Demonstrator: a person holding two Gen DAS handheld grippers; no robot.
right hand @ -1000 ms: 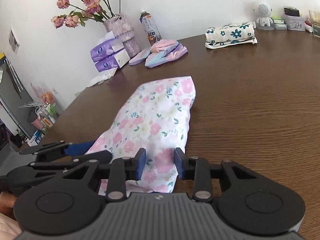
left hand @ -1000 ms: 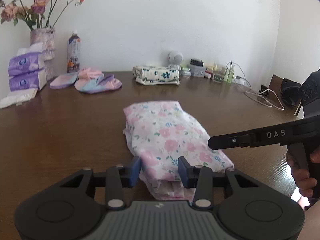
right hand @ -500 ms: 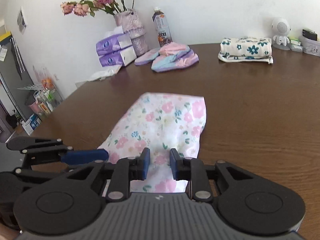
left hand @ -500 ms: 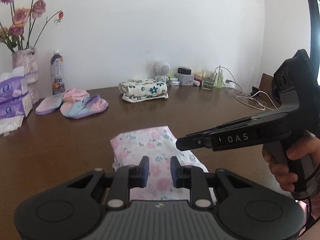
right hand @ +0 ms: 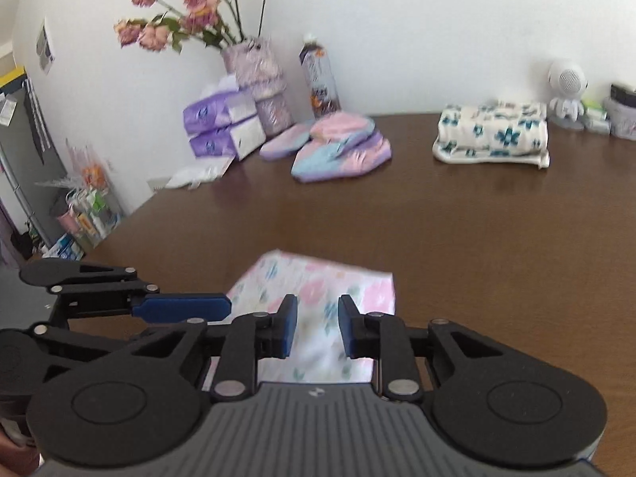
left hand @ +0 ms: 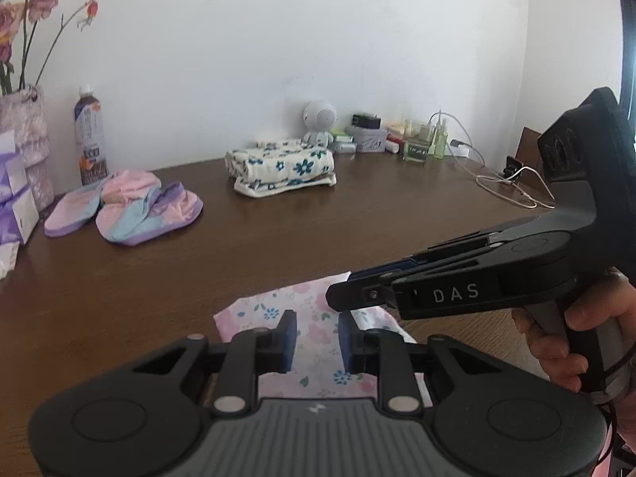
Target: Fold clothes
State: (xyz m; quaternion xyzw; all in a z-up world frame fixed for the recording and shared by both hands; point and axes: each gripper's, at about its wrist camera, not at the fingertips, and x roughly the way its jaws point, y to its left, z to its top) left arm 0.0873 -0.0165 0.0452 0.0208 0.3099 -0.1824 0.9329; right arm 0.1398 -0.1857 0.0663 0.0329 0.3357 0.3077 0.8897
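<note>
Left wrist view: left gripper (left hand: 317, 341) hovered over pink floral cloth (left hand: 278, 310) on brown table (left hand: 278, 234), jaws narrowly parted, gripping nothing; right gripper (left hand: 338, 296) to its right, likewise narrowly parted over cloth, nothing held.

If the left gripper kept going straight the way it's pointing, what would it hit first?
Probably the pink floral cloth lying just ahead under the left gripper; the right gripper crosses close above that line, though depth there is unclear.

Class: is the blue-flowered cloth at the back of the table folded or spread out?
Folded. The blue-flowered cloth sits as a compact stack with layered edges visible along its front.
</note>
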